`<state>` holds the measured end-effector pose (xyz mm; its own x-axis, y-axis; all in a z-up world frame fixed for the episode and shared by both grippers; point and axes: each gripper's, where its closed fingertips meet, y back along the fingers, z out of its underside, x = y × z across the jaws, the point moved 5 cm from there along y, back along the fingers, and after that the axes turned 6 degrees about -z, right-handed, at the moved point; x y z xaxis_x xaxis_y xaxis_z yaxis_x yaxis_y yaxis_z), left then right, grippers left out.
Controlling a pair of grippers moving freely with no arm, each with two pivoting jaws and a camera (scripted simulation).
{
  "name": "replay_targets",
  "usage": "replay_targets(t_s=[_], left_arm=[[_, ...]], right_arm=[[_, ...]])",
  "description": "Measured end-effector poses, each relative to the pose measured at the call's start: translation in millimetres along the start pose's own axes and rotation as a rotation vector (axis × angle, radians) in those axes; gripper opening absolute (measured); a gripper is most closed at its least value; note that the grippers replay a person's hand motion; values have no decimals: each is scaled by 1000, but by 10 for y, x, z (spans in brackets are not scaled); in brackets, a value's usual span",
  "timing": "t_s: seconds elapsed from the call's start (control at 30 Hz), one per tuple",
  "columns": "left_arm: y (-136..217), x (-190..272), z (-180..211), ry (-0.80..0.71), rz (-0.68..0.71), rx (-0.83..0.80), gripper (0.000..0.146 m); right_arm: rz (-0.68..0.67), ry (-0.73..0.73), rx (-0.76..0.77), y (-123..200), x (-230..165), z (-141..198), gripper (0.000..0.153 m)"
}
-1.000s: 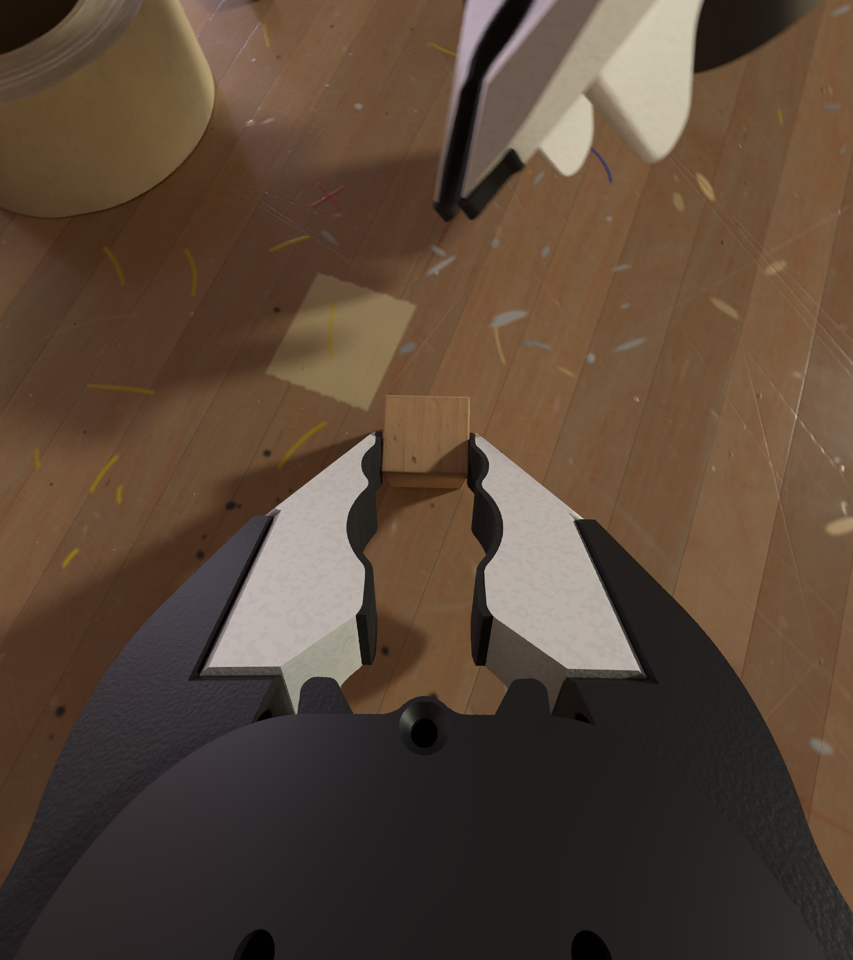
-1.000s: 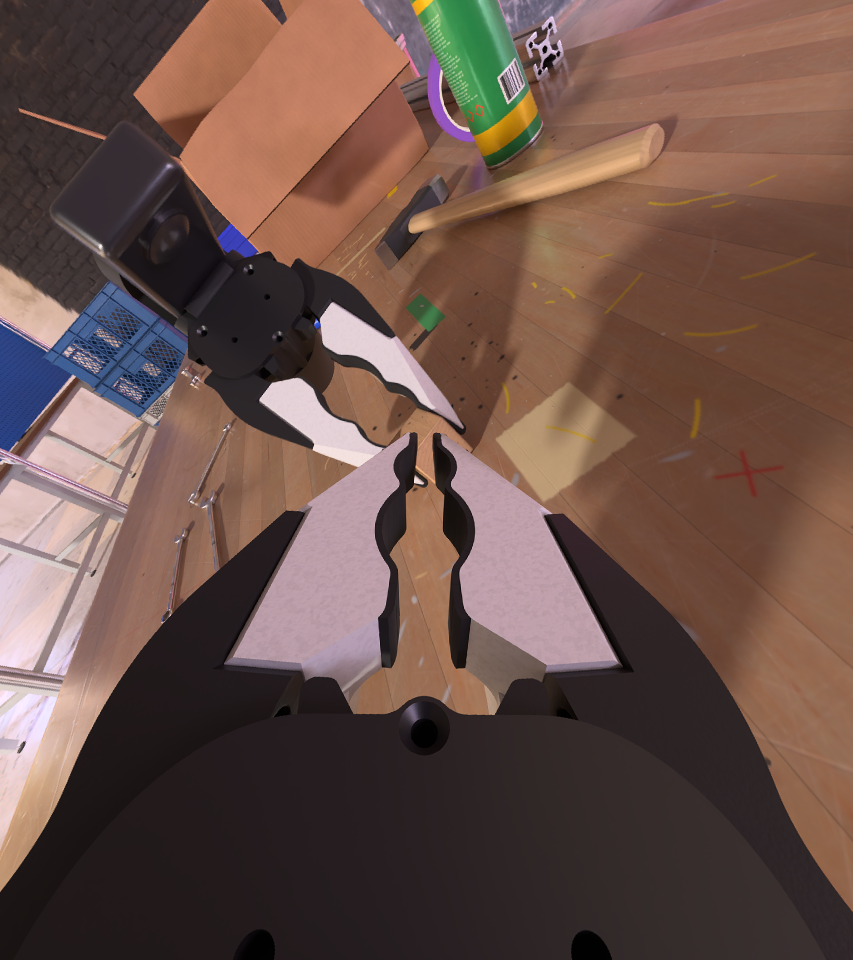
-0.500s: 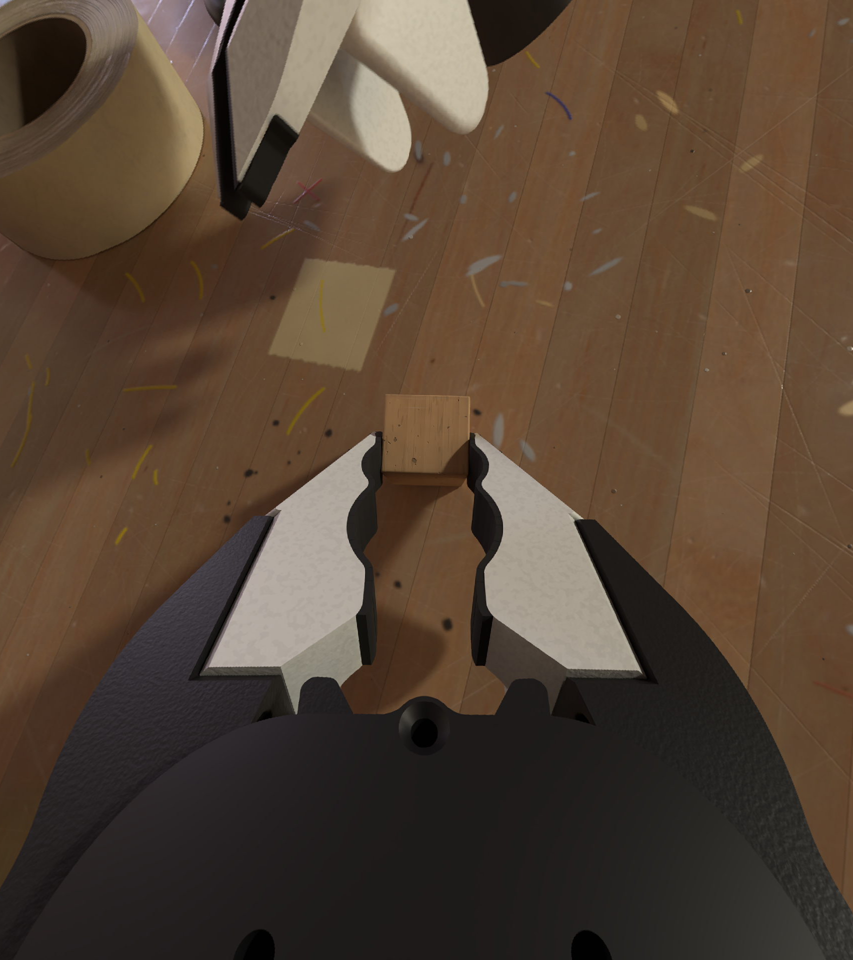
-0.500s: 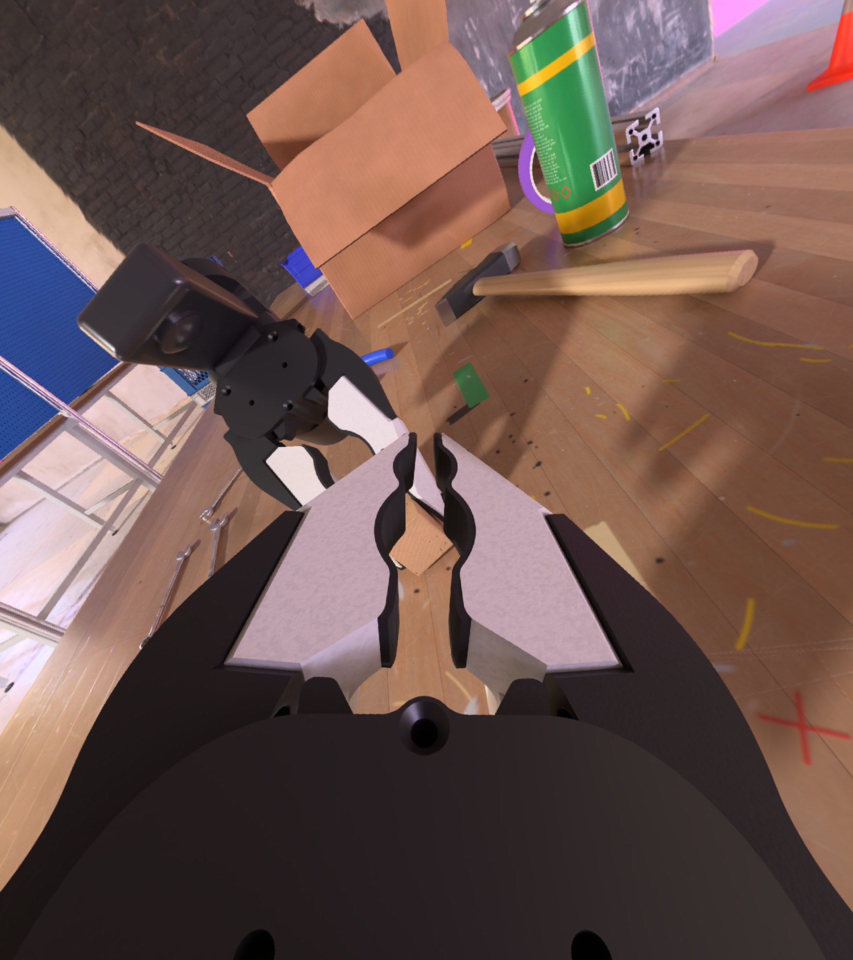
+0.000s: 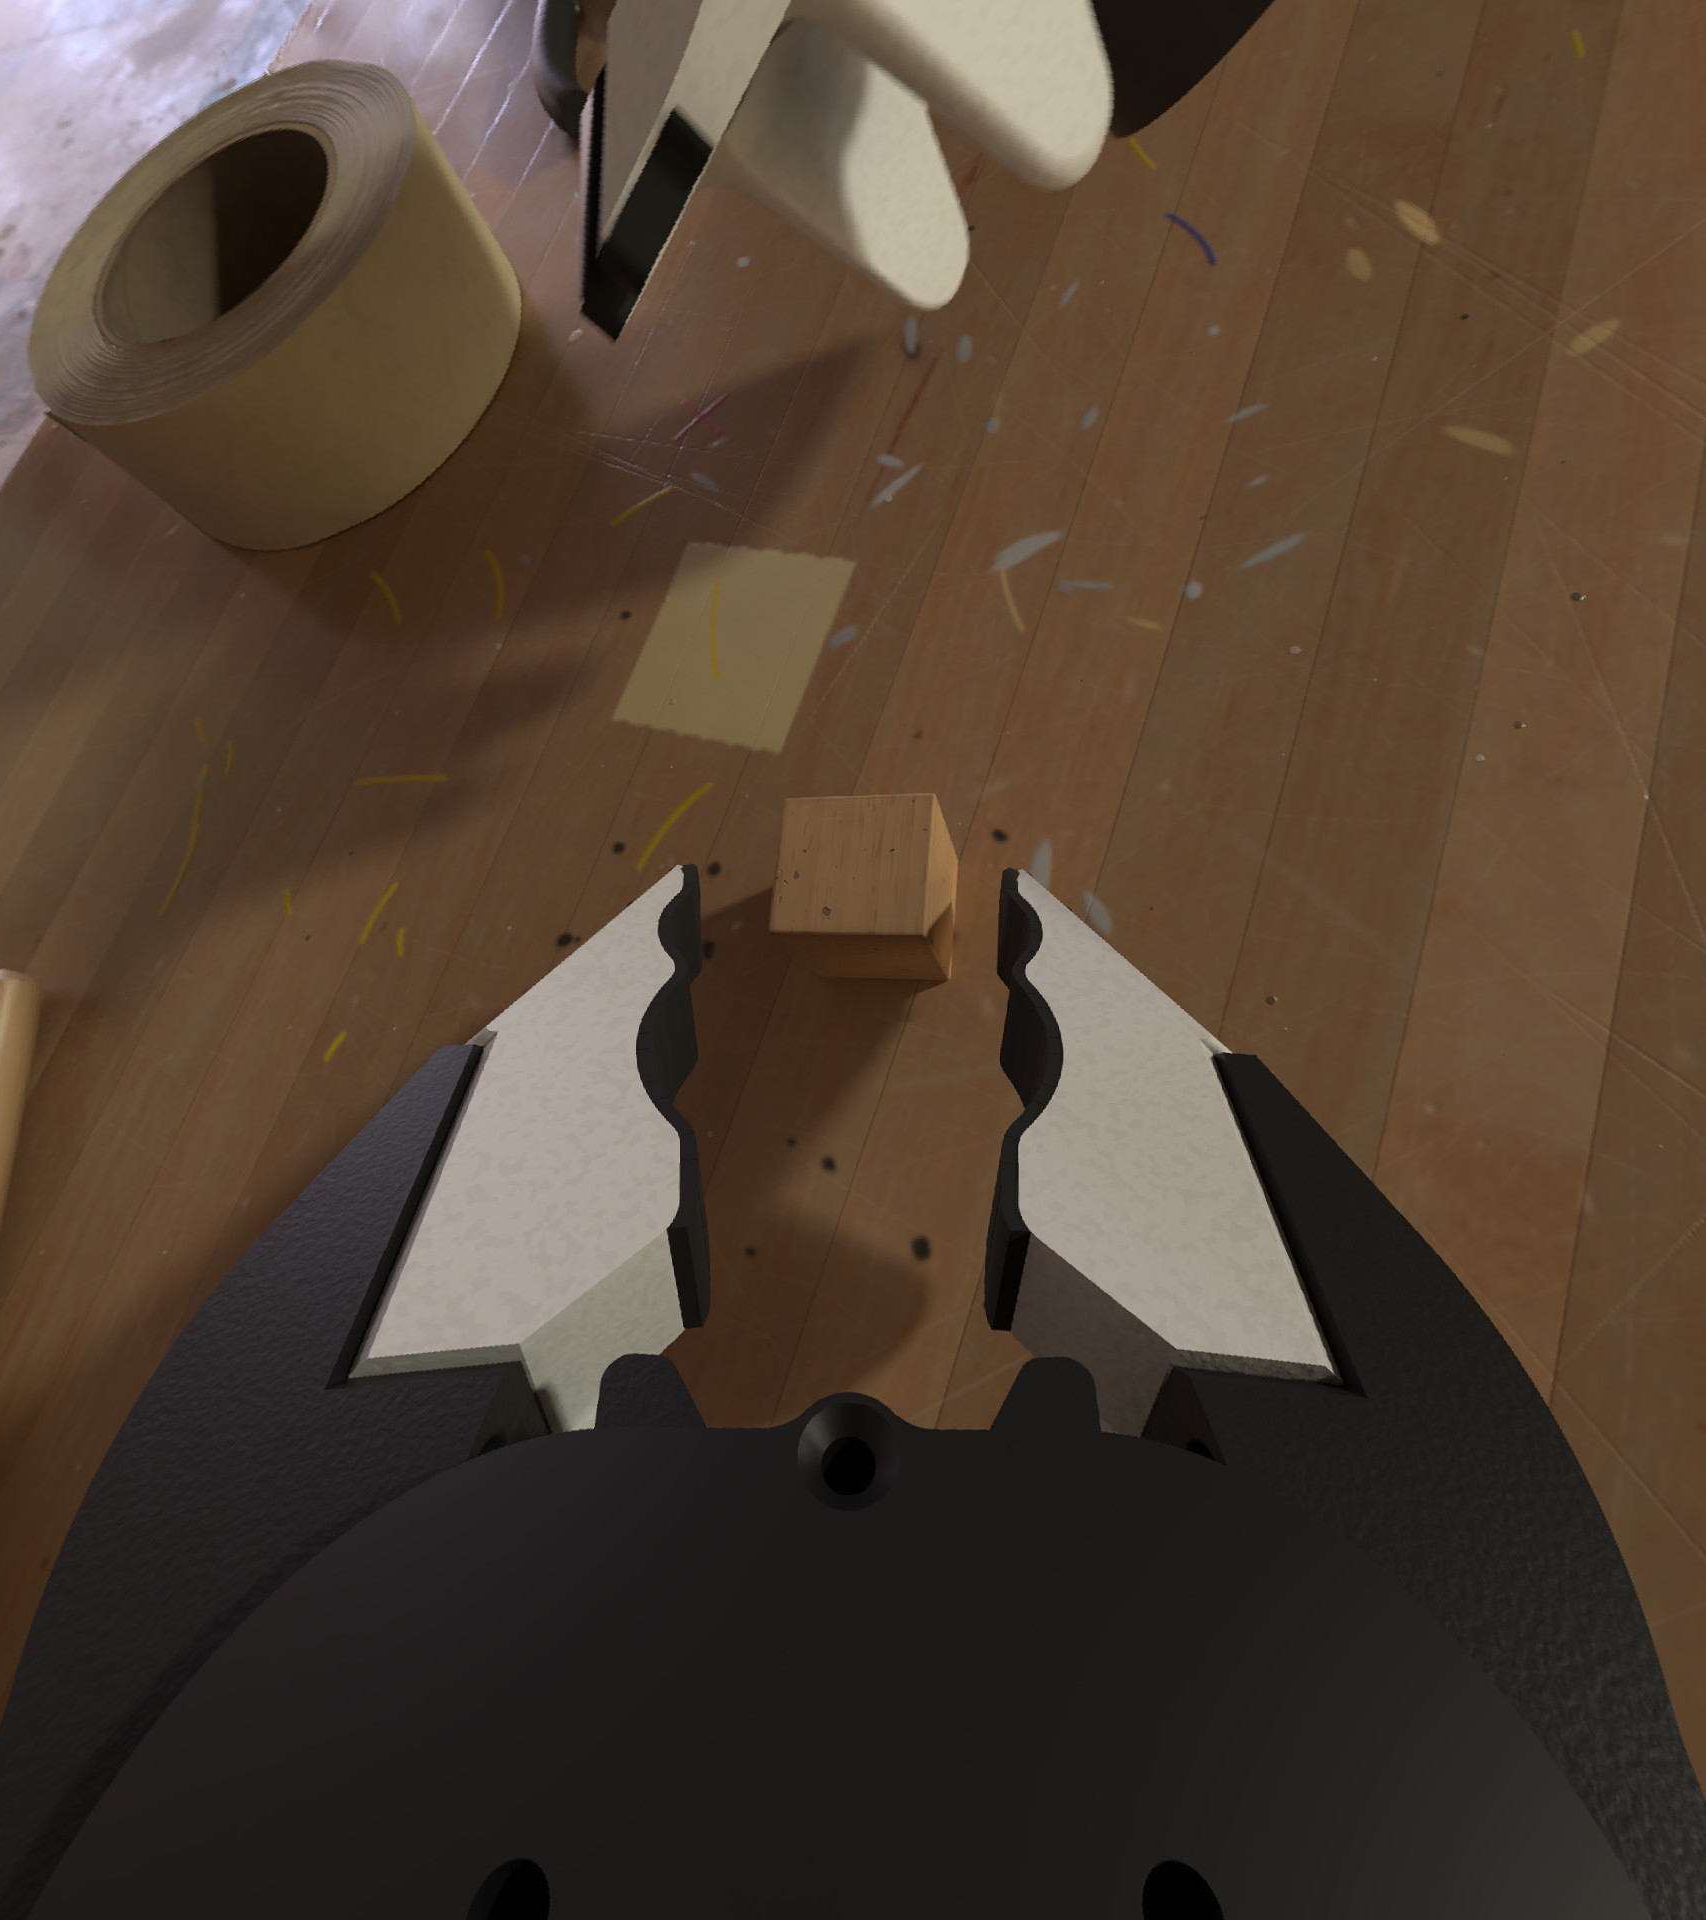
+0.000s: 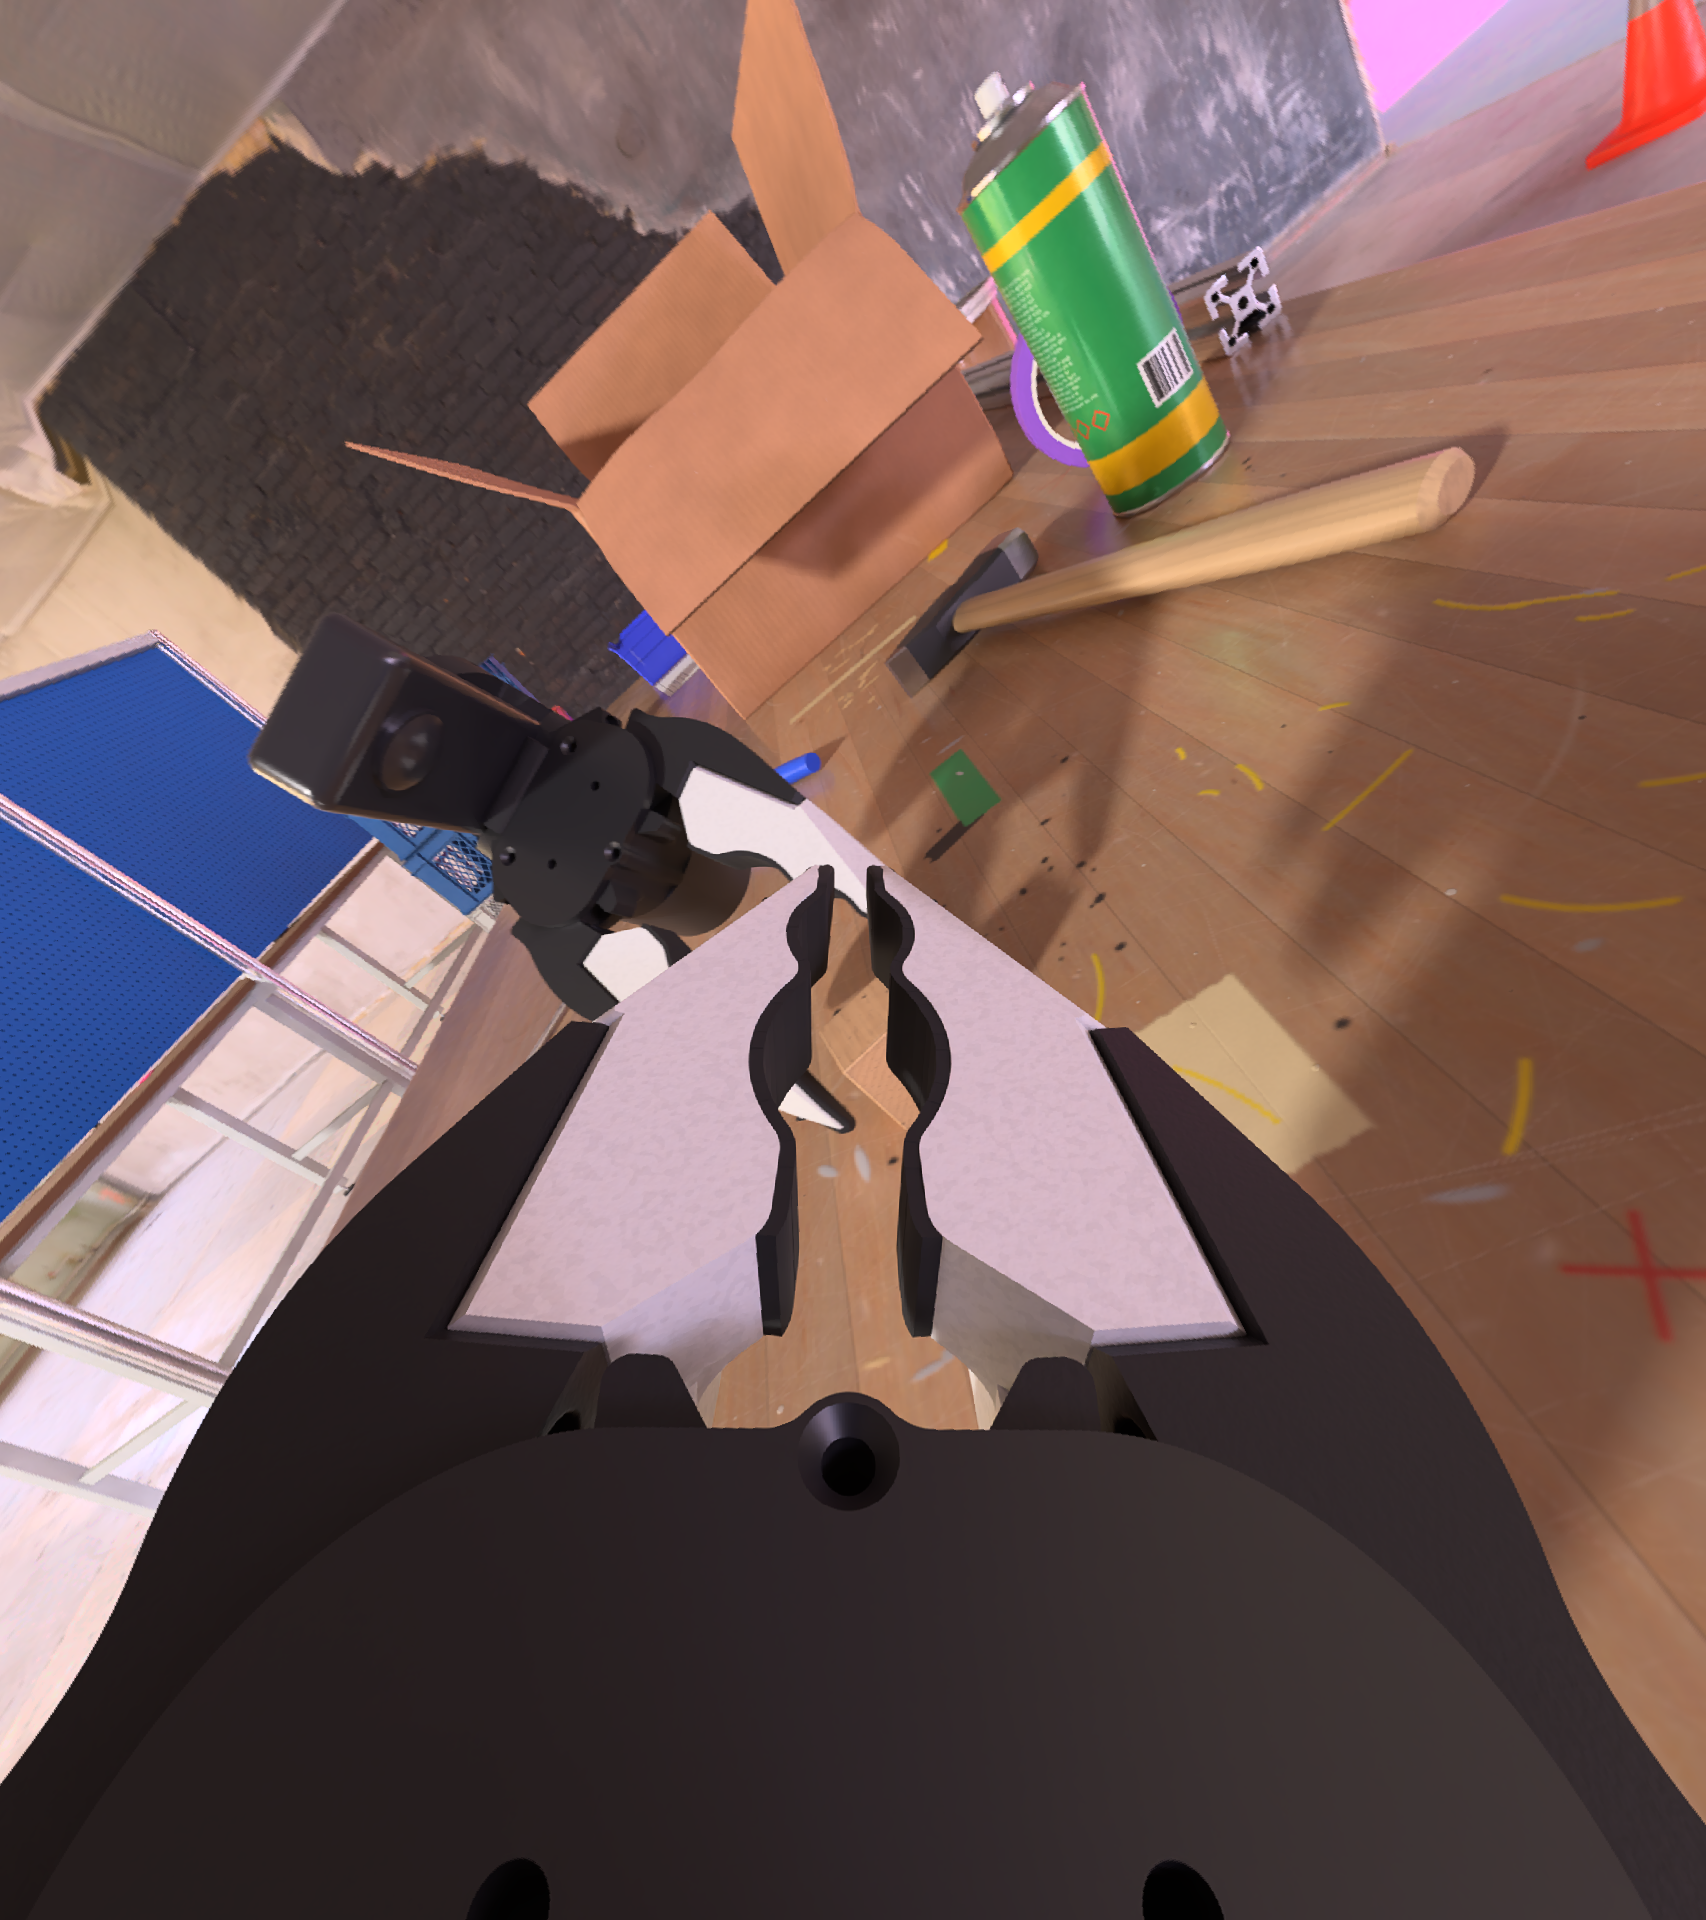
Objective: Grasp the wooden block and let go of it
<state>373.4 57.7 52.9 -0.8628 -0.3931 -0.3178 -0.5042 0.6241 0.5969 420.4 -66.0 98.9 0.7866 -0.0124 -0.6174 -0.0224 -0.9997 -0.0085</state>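
The wooden block [image 5: 861, 878], a small light-brown cube, rests on the wooden floor. It lies between and just ahead of the fingertips of my left gripper [image 5: 849, 885]. The left gripper is open, with a gap on each side of the block. My right gripper [image 6: 849, 883] is shut and empty and hovers over the same spot. Part of the block [image 6: 864, 1049] shows through the slit between its fingers. The right gripper's cream fingers [image 5: 890, 197] hang at the top of the left wrist view. The left gripper's black body [image 6: 568, 821] shows in the right wrist view.
A big roll of tan tape [image 5: 277, 312] stands at the far left, and a tan paper patch [image 5: 735, 649] lies beyond the block. A hammer [image 6: 1192, 551], a green spray can [image 6: 1088, 301], a cardboard box [image 6: 776, 447] and an orange cone [image 6: 1670, 83] lie farther off.
My left gripper has opened and let go of the wooden block, which now lies free on the floor. The right gripper has swung to the left in the left wrist view, still shut.
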Motion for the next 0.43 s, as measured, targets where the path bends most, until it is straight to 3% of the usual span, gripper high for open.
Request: replay_targets(t_s=[0.27,0.43], left_arm=[[50,43,-8,-4,-5,-20,59],[166,42,-176,72,31,67,55]], right_arm=[[-27,20,13,67,-145,55,6],[23,80,-104,15,-195,106,6]])
